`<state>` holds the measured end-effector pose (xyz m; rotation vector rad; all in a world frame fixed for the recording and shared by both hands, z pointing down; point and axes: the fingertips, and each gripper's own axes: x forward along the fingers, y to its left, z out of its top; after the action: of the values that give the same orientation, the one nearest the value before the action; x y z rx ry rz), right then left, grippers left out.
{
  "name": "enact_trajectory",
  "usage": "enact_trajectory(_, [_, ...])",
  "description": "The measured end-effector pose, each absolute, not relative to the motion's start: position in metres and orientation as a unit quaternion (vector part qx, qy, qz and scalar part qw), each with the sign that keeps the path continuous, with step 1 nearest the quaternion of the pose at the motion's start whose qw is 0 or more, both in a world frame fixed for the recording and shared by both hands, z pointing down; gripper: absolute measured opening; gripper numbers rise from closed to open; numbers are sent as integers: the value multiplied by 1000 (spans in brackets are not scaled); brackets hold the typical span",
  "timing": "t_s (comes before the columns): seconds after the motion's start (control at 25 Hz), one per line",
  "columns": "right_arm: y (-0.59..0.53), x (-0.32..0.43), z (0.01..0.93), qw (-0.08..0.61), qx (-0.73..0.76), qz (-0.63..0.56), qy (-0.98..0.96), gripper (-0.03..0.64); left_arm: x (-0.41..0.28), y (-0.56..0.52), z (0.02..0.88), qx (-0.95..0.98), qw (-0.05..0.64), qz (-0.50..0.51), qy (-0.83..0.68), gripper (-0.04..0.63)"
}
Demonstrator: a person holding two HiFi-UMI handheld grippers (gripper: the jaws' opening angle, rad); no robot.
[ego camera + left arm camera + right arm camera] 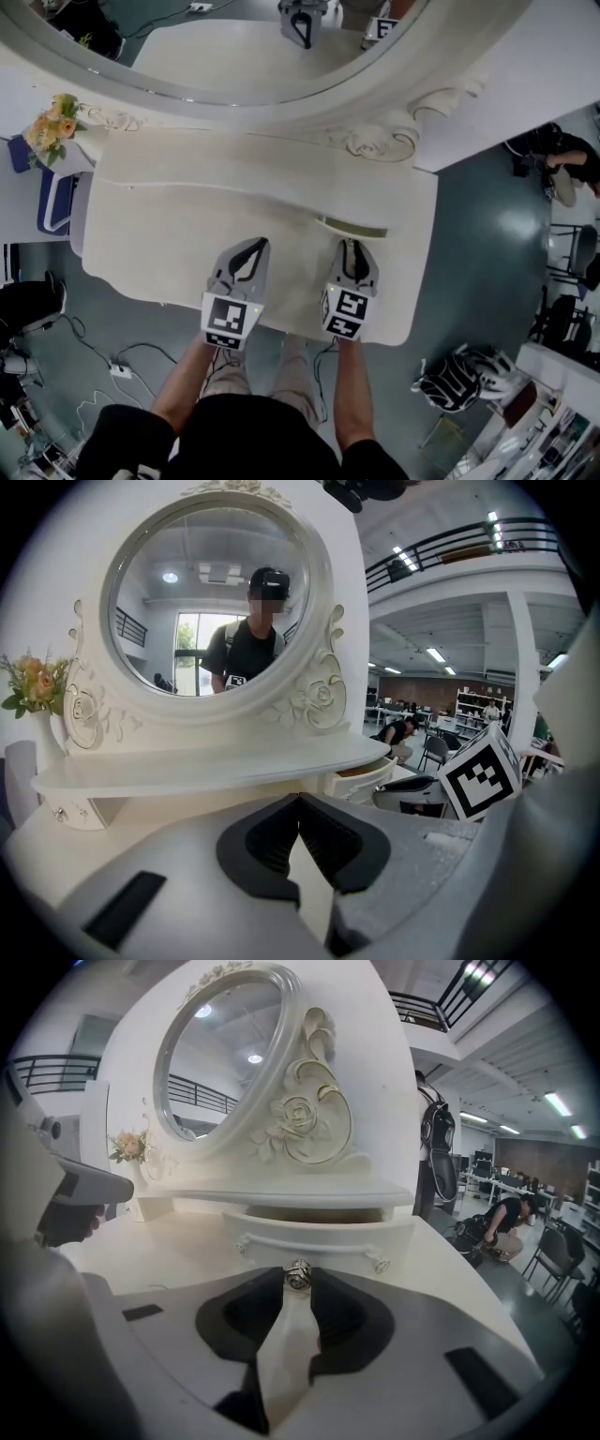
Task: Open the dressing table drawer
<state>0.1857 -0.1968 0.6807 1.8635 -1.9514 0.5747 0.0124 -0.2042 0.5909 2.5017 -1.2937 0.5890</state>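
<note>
The white dressing table (pixel 178 234) has a small drawer (pixel 354 228) under its raised shelf, standing pulled out a little. In the right gripper view the drawer front (pixel 309 1237) shows a dark gap above it, and its round metal knob (pixel 298 1276) sits pinched between the jaw tips. My right gripper (pixel 353 249) (pixel 298 1283) is shut on that knob. My left gripper (pixel 251 251) (pixel 299 803) hovers over the tabletop to the left, its jaws together with nothing between them. From the left gripper view the drawer (pixel 361 778) shows at right.
An oval mirror (pixel 244 47) rises at the table's back, with a flower vase (pixel 53 122) at its left end. A blue chair (pixel 52 202) stands left. On the floor lie cables (pixel 120 368) and a helmet (pixel 459 380); a person (pixel 567 164) crouches at right.
</note>
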Motion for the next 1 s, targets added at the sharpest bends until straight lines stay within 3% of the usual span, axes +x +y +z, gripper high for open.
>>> enact_trajectory(1.0, [-151,178,676,180,663,205,-697,91,15,-176,583,865,120,207,-441,3])
